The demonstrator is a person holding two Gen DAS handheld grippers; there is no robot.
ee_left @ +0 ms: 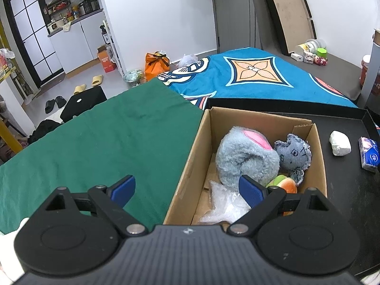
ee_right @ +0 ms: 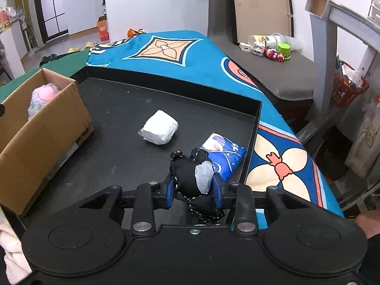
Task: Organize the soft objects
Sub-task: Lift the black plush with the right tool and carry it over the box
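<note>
Right now the right gripper (ee_right: 192,191) pinches a small black soft toy (ee_right: 187,178) between its blue pads, the toy's pale grey patch facing the right pad and a black-and-white cord trailing beneath it. It is held above the near right part of the black tray (ee_right: 251,116), just in front of a blue tissue pack (ee_right: 228,156) that lies against the tray's right wall. A white crumpled lump (ee_right: 158,130) sits on the tray floor near the middle, apart from the tissue pack.

At the tray's left end stands an open cardboard box (ee_left: 190,166). Inside it, a grey plush with a pink ear (ee_left: 244,156) fills the middle, a grey-blue stitched-face doll (ee_left: 294,154) leans against the box's far right corner and touches the plush, and an orange and green soft ball (ee_left: 285,182) is tucked below them, partly hidden. Clear plastic wrap (ee_left: 225,204) lies in the box's near left corner.

The left gripper (ee_left: 187,191) hovers over the box's near left wall with its fingers spread wide and nothing between them; one finger is over the green cloth (ee_left: 106,142), the other over the box interior. Beyond the tray, a blue patterned blanket (ee_left: 249,76) covers the far surface
</note>
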